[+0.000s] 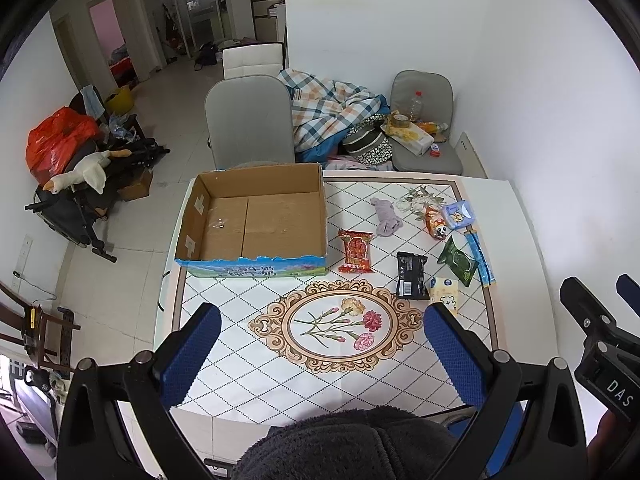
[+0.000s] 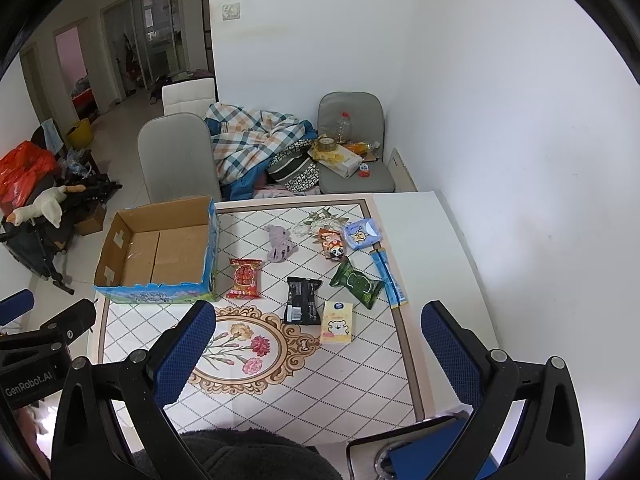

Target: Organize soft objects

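Note:
An empty cardboard box sits at the table's far left. To its right lie soft packets: a red one, a black one, a green one, a yellow tissue pack, a blue-white pack, an orange panda packet and a grey cloth. My left gripper and right gripper are open and empty, above the table's near edge.
A long blue sachet strip lies at the right of the packets. Two grey chairs with a checked blanket stand behind the table. The white wall is on the right.

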{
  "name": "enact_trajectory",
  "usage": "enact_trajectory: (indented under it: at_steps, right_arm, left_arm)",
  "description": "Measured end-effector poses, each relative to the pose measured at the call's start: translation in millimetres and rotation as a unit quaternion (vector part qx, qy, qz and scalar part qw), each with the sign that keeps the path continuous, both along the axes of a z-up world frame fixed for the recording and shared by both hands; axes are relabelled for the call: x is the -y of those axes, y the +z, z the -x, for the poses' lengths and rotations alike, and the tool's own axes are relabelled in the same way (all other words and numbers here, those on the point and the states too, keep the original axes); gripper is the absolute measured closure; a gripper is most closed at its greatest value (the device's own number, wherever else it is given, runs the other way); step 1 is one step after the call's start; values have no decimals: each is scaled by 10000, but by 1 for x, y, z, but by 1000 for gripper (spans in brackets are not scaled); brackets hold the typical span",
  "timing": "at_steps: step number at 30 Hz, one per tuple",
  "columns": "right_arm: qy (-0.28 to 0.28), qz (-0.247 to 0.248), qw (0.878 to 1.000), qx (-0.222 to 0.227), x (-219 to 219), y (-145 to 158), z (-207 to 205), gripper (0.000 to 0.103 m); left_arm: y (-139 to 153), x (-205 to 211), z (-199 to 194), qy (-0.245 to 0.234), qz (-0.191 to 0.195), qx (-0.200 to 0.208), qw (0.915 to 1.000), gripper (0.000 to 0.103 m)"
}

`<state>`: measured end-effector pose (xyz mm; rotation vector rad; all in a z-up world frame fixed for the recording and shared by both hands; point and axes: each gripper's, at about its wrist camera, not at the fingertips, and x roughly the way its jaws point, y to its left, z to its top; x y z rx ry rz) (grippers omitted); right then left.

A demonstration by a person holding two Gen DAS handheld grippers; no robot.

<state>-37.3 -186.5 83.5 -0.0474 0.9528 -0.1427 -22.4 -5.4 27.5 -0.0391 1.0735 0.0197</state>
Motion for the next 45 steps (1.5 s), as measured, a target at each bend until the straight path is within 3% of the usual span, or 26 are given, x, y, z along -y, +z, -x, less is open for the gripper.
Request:
enact_trajectory:
  at_steps: [38,45]
  right_arm:
    - [40,-42,9999,91,-1,-1,-1,0]
    - [-311,-301,9989,-184,34,-31,-25,0]
  left_arm:
    - [3,-1,-8,-14,-13,12,10000,0]
    - [-22,9,-46,-153,-97,59,9998,0]
